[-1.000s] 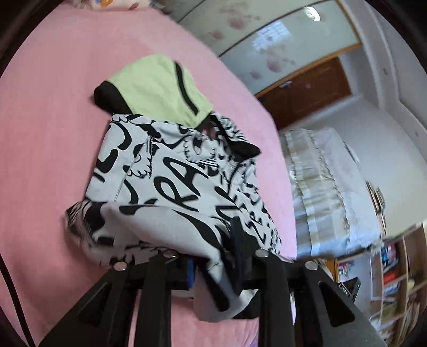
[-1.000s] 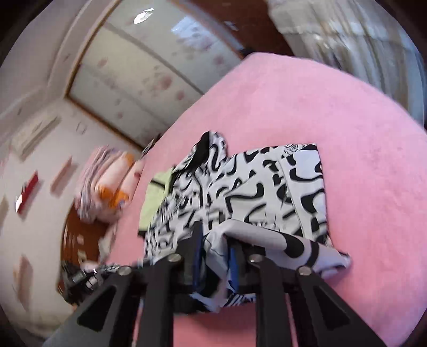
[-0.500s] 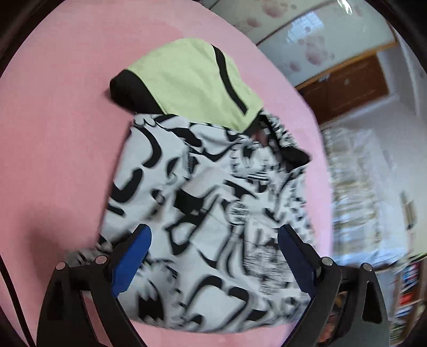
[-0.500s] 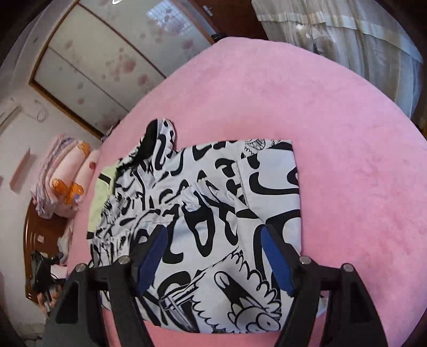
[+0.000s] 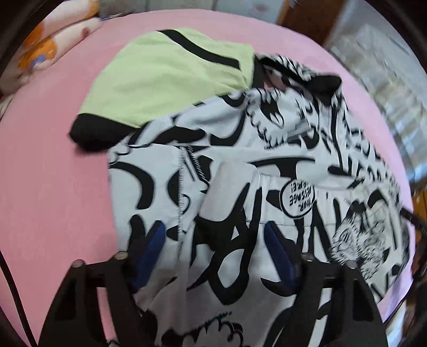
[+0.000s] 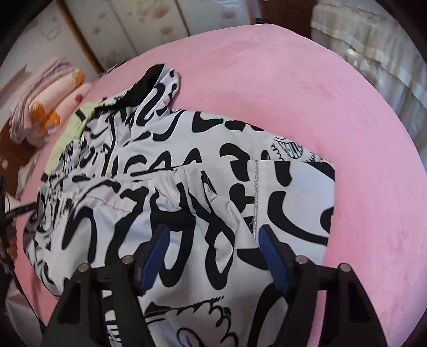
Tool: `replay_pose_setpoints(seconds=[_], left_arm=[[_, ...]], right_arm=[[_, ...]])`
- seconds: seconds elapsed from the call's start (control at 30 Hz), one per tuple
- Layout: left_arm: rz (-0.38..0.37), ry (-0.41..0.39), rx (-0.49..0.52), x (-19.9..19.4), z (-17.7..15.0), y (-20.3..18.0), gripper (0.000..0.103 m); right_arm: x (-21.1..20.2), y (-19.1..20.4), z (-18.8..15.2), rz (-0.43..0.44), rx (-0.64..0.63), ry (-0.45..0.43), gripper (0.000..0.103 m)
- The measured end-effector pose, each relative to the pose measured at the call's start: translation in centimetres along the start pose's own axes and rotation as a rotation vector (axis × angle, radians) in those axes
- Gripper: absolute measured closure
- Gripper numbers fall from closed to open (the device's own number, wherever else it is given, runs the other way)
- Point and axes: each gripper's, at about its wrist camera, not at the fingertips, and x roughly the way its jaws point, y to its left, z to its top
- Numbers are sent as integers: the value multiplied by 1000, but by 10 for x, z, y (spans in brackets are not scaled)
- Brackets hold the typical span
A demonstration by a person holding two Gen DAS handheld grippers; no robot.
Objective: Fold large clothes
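A white jacket with a black graffiti print point(image 5: 240, 186) lies folded on the pink bed point(image 5: 53, 192). Its light green hood lining with black trim point(image 5: 170, 72) sticks out at the far end. My left gripper point(image 5: 213, 240) hovers close over the near part of the jacket, and its jaws are closing. The cloth lies below and between the blue pads point(image 5: 149, 248), which do not press on it. In the right wrist view the same jacket point(image 6: 186, 170) fills the middle. My right gripper point(image 6: 212, 240) stands just above it, jaws closing, its pads point(image 6: 269, 251) apart from the cloth.
Rolled bedding with an orange print point(image 6: 45, 112) sits at the bed's far left. Wardrobe doors point(image 6: 120, 24) and a curtain point(image 6: 373, 53) stand behind. Bare pink bed surface point(image 6: 307, 93) surrounds the jacket. A dark cable point(image 5: 10, 293) runs along the left edge.
Both grippers let go of the jacket fold they held, opened wide and sank closer to it. The fold now lies flat on the jacket, and the jaws have narrowed again.
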Motion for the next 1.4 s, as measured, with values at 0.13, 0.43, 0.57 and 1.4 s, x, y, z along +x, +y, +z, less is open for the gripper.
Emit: replay_pose_setpoints(seconds=[0.13,0.43,0.57,1.4], left_arm=[[-7,31,52,19,-2,-4,53],[-43,54,4,35,2,4,44],[-19,50,0,36,3,2,48],[163,-371,9,-83,64,-65,95]], right_arm=[[6,-2,-5,8,-100,24,67],[24,-20,11,9,-73,59,83],[41,-1,21,-47,-112,92,84],[-94,36,59,-304,34,-425,102]])
